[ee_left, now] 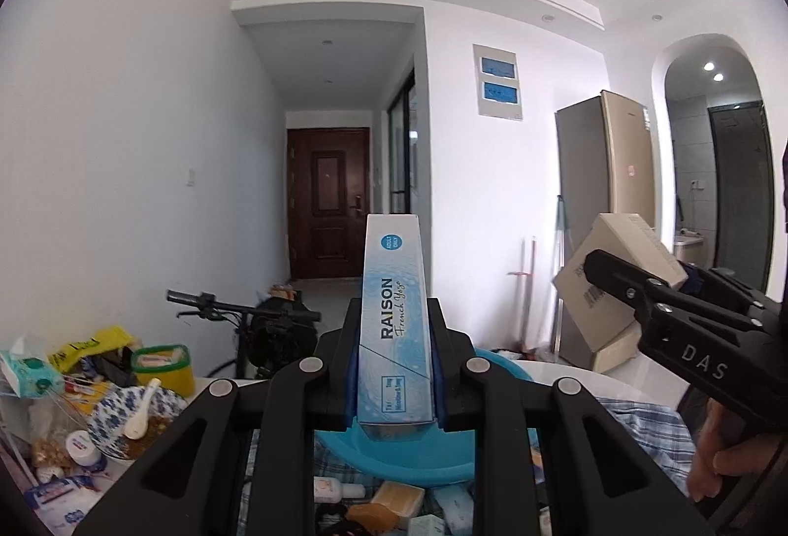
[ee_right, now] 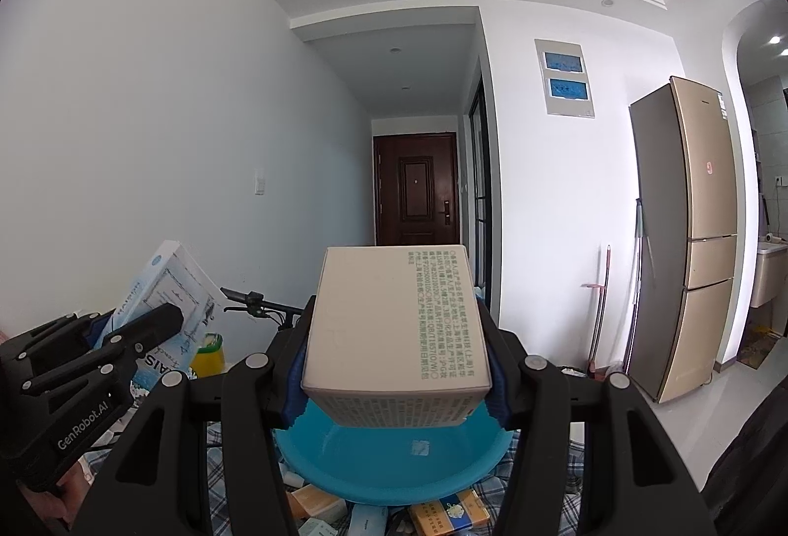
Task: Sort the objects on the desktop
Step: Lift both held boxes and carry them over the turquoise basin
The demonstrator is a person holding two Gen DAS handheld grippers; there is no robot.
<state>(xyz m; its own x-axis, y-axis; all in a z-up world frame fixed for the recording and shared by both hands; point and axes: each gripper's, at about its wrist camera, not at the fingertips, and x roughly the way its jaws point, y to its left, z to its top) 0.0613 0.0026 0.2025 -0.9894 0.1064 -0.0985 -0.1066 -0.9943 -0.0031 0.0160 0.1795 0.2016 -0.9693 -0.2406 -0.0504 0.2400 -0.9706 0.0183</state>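
Left gripper (ee_left: 396, 368) clamped on a slim blue-white carton (ee_left: 394, 329) marked RAISON, pads pressing both long sides, carton sticking up and forward past the fingertips. Right gripper (ee_right: 396, 363) clamped on a beige box (ee_right: 399, 319) with green print on top, blue pads tight against its two sides, box pointing out level ahead of the claw. Both held up in the air, side by side, near each other but not touching. Seen from the left claw, the right one with its box is off to the right; seen from the right claw, the left one with its carton is off to the left. Below and just ahead of both claws: a blue plastic basin (ee_right: 394, 462), sitting on a checked cloth (ee_left: 645, 427). Small boxes and packets lie under the claws, nearer than the basin. Left of the left claw: a blue-patterned bowl (ee_left: 123, 413) with a white spoon (ee_left: 140, 410), a yellow tub (ee_left: 162, 363), a tissue pack (ee_left: 27, 373). A person's hand (ee_left: 714, 447) grips the right handle.
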